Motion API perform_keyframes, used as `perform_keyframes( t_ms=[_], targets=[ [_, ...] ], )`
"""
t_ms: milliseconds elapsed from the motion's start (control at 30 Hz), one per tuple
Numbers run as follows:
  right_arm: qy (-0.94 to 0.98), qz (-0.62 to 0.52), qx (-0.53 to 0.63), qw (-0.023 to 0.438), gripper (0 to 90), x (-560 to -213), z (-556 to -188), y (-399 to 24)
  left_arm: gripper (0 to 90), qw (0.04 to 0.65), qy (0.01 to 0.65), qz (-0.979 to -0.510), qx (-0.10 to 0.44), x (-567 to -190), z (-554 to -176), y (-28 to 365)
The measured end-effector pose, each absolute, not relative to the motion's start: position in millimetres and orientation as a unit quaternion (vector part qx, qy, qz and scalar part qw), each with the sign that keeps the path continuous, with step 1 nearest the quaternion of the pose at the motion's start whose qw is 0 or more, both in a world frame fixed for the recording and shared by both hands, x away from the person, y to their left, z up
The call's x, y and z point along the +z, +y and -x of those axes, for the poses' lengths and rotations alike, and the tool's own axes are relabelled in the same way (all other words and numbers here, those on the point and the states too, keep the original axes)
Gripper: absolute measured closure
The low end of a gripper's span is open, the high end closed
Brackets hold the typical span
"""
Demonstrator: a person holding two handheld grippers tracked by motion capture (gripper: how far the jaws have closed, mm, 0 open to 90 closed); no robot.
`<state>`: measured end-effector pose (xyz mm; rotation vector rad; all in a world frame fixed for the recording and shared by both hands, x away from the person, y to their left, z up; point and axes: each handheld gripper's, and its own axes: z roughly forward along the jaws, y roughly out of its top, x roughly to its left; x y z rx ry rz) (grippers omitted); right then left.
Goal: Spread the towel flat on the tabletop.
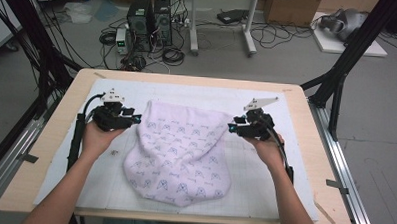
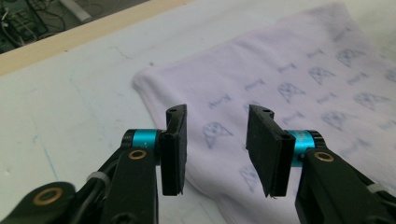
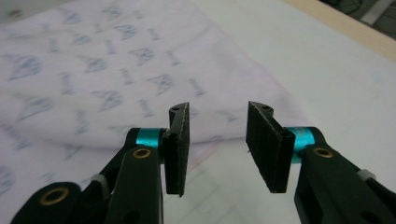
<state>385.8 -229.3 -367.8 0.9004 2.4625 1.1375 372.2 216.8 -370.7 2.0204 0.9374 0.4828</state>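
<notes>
1. White patterned cloth (image 1: 180, 154) lay flat at mat (image 1: 264, 187) centre, bunched wider toward 6 o'clock.
2. Left gripper (image 1: 136, 119) sat at the cloth's 10 o'clock corner, jaws apart, nothing between them; in the left gripper view the cloth (image 2: 280, 88) lay below the pads.
3. Right gripper (image 1: 231, 127) sat at the 2 o'clock corner, jaws apart, empty.
4. Both hovered just beside the cloth edges.

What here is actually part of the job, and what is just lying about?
In the job:
- patterned white cloth
- left gripper, open
- right gripper, open
- white mat under the cloth

Lying about:
- computer towers
- floor cables
- cardboard box
</notes>
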Motion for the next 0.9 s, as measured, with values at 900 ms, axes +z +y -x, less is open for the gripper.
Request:
perform_keyframes(
  t_ms=[900],
  targets=[
    [0.886, -0.298, 0.343, 0.096, 89.1, -409, -316, -234, 64.9, 0.404, 0.352, -0.832, 0.142, -416, -323, 219]
  ],
)
